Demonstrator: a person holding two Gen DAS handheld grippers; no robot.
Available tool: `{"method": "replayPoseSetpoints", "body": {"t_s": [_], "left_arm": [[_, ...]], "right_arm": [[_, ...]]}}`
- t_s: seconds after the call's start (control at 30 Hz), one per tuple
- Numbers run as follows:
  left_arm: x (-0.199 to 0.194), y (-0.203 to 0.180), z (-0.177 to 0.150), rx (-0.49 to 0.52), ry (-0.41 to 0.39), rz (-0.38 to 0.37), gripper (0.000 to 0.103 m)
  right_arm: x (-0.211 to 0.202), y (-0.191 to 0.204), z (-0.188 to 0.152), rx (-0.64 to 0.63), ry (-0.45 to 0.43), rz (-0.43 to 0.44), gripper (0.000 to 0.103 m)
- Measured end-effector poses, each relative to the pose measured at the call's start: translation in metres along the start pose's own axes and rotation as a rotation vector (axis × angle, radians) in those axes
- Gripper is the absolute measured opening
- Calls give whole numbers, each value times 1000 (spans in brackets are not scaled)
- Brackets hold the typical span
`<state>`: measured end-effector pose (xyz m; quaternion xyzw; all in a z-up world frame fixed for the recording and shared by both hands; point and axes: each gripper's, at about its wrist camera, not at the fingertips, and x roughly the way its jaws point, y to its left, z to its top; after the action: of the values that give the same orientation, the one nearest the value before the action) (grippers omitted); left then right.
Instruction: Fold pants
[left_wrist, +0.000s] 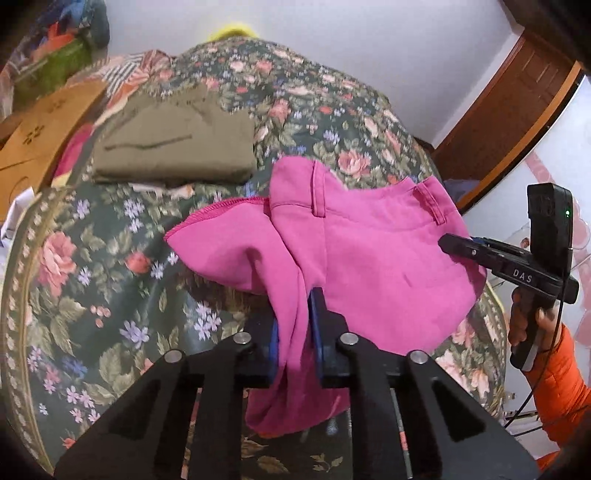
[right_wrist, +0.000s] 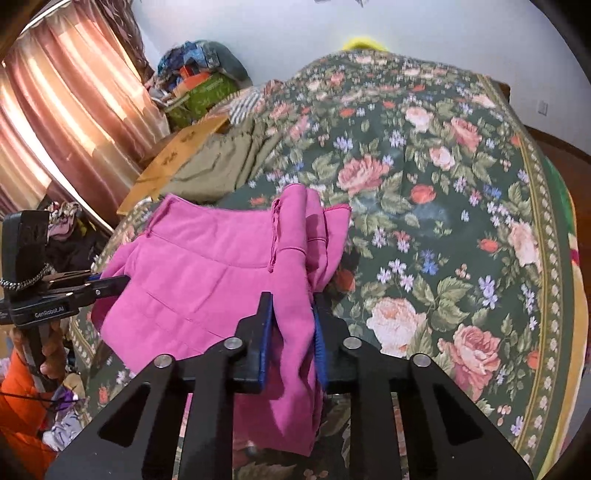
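— Above the near edge of the flowered bed (right_wrist: 461, 155), where are the pink pants (left_wrist: 369, 258)?
— Lifted, waistband stretched sideways between both grippers, legs hanging down.
— Grips?
— Left gripper (left_wrist: 295, 332) and right gripper (right_wrist: 291, 332) each pinch bunched fabric. Folded olive pants (left_wrist: 177, 147) lie toward the far left.

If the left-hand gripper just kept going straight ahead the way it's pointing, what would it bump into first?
Probably the floral bedspread. The left gripper is shut on the pink pants, which would travel with it; the folded olive garment lies off to the left. Depth is unclear.
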<state>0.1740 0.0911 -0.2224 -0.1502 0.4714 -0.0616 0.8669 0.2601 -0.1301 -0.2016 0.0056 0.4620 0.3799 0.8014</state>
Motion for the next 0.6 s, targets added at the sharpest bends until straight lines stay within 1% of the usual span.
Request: {"method": "replayPoseSetpoints", "body": {"t_s": [0.2, 0.3, 0.6], "left_arm": [[-17, -7, 12, 40, -49, 12, 12], [-30, -9, 20, 60, -86, 17, 12], [-64, 4, 51, 74, -197, 31, 12]], "right_arm": [[-15, 16, 7, -41, -48, -3, 14], [-21, 25, 13, -61, -75, -4, 14], [-30, 46, 41, -96, -144, 13, 14]]}}
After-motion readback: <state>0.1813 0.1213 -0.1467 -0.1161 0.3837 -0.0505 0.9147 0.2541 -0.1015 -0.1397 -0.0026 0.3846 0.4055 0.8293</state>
